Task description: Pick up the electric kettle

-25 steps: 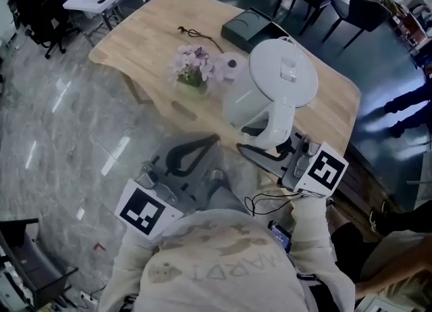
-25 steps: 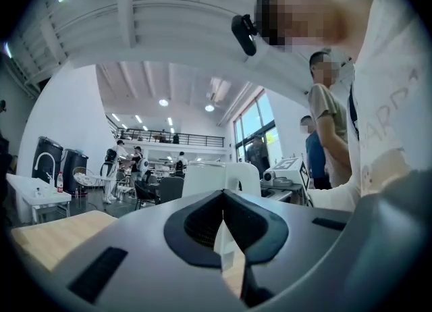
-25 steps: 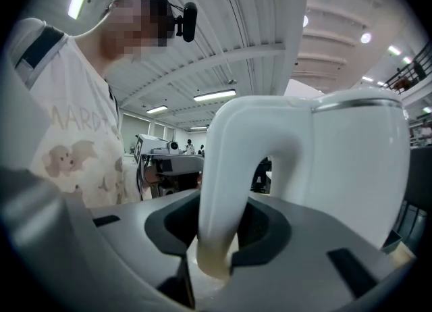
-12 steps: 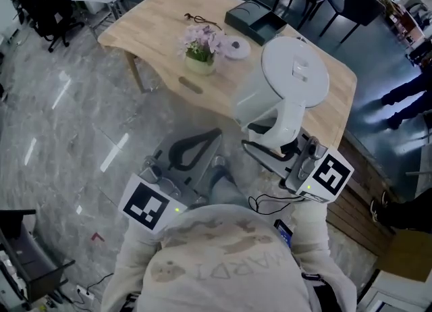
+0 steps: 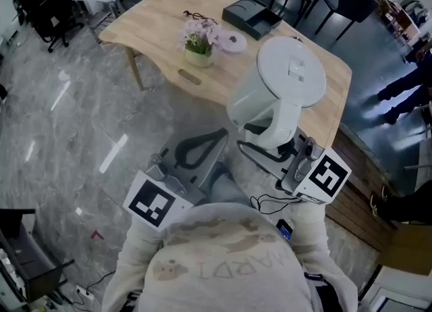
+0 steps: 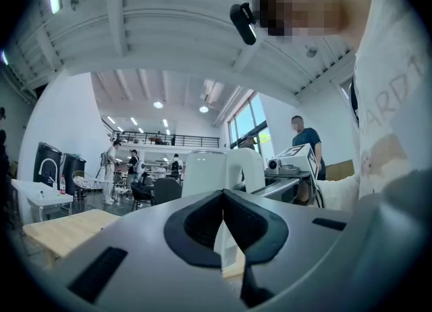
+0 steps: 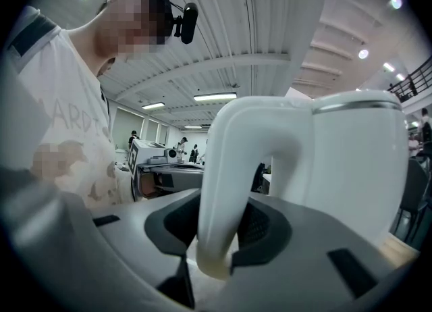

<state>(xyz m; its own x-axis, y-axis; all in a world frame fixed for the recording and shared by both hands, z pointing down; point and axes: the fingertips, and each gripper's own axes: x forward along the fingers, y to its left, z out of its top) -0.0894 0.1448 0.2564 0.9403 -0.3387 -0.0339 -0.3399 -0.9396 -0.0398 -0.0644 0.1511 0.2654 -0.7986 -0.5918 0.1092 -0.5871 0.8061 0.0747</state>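
Right claw closed on the curved handle of the white plastic electric kettle, which hangs raised off the pale wooden table, near its closer edge; left claw closed and empty, just beside it. Likely hazard: the kettle's whole body sits ahead of a grip low on a smooth handle, so it may tip forward or slide between the pads. Only the right gripper view shows the pads pinching the handle, while the head view alone places the kettle against the table.
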